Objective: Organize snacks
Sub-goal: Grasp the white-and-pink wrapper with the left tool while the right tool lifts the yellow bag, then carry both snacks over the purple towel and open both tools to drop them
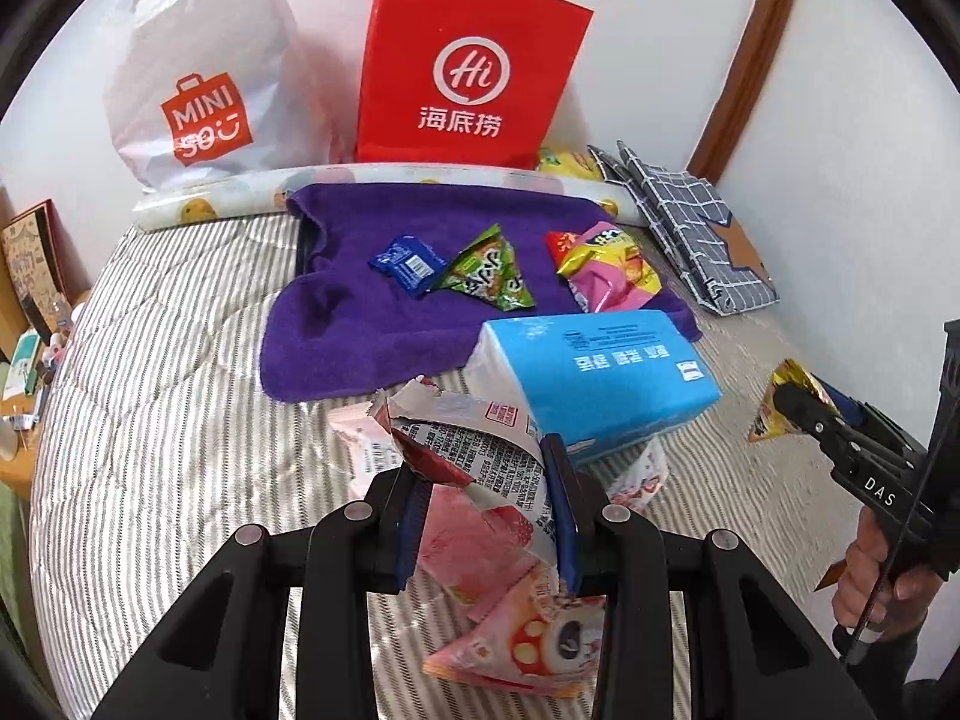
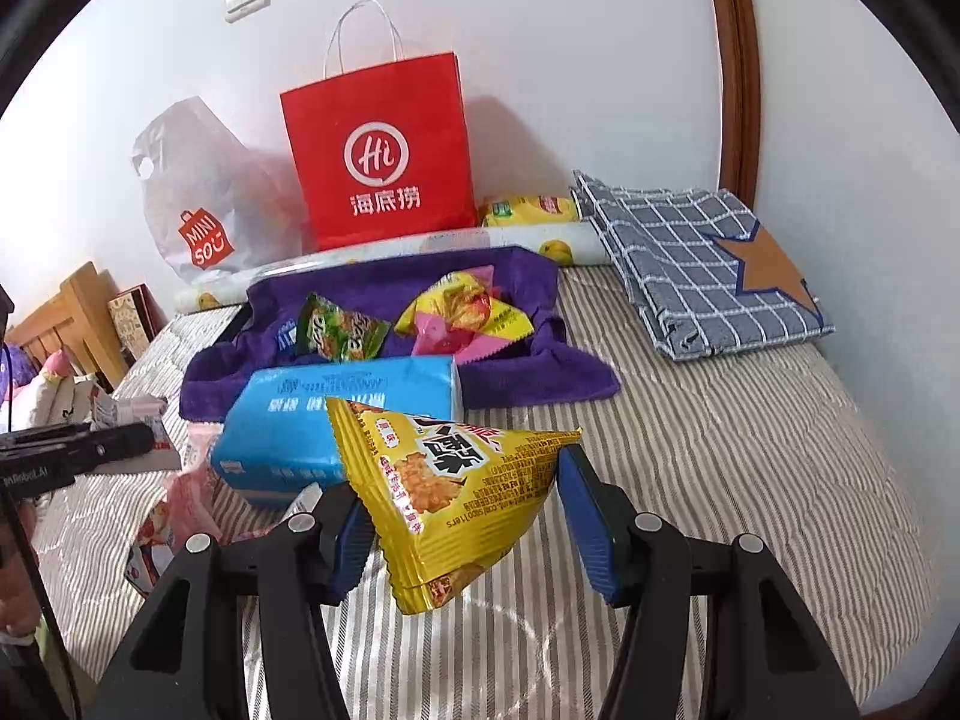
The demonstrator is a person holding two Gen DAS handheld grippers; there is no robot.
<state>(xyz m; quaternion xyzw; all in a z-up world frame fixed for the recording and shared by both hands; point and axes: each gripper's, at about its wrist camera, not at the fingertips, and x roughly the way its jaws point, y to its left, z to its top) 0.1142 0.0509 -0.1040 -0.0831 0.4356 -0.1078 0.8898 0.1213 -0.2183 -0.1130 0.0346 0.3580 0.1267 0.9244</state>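
My left gripper (image 1: 489,516) is shut on a torn pink and white snack bag (image 1: 474,444); small pink packets (image 1: 528,642) spill from it over the striped bed (image 1: 180,420). The right gripper (image 2: 468,522) is shut on a yellow triangular snack packet (image 2: 444,480), held just above the bed. From the left wrist view that same yellow packet (image 1: 780,402) hangs at the right gripper (image 1: 801,411), at the far right. A blue packet (image 1: 408,264), a green triangular packet (image 1: 492,276) and yellow-pink packets (image 1: 606,270) lie on a purple towel (image 1: 360,312).
A blue tissue pack (image 1: 600,372) lies between the grippers and the towel. A red paper bag (image 1: 468,72) and a white plastic bag (image 1: 198,90) stand against the wall. Folded checked cloth (image 1: 690,228) is at the right. A cluttered nightstand (image 1: 24,360) stands at the bed's left.
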